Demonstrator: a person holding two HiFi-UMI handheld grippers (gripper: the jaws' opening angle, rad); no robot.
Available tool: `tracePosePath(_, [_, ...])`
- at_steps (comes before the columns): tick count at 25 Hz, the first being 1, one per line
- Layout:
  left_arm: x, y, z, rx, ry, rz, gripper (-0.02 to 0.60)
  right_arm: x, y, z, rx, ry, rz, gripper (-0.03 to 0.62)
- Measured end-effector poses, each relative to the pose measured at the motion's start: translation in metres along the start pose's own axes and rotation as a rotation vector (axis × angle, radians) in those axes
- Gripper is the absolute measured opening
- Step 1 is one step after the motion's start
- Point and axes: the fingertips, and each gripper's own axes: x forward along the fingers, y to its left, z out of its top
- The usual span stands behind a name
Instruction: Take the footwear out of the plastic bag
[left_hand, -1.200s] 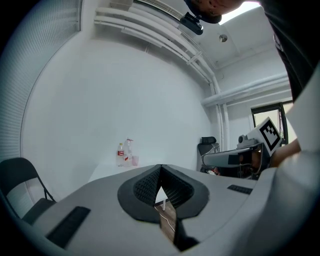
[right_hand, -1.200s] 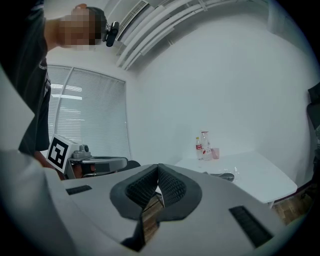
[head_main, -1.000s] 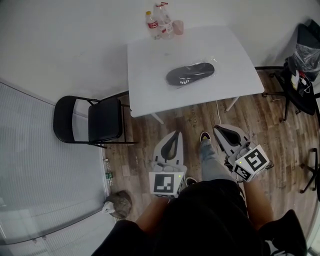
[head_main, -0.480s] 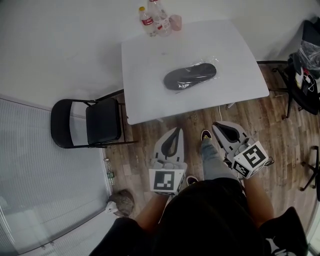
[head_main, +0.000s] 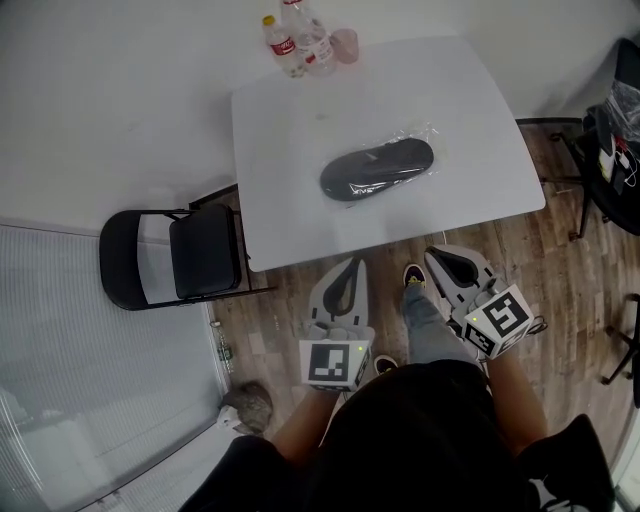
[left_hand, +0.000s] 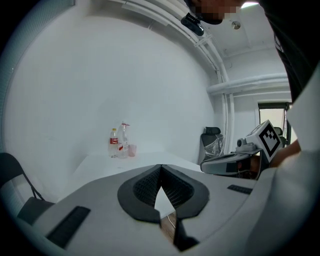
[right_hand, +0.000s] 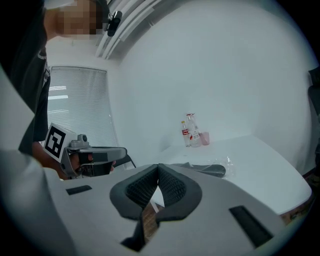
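Soft, even indoor light; faint shadows. White table (head_main: 290, 180) bright. Both gripper views: heavy fisheye bending, dark vignetted corners.

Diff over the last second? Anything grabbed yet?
Nothing was taken hold of or let go. In the head view the table with the bagged shoe has shifted nearer the person, who seems to be stepping toward it. The left gripper and right gripper stay shut and empty, held low, short of the table edge. The bagged shoe, bottles and cup keep their places on the table.
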Motion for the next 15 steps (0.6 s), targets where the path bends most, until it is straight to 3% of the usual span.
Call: tracePosePath(15, [0.087, 0.010, 0.038, 0.037, 0.035, 0.038, 0.020, 0.029, -0.093, 0.043, -0.033, 0.018, 0.011, 0.018])
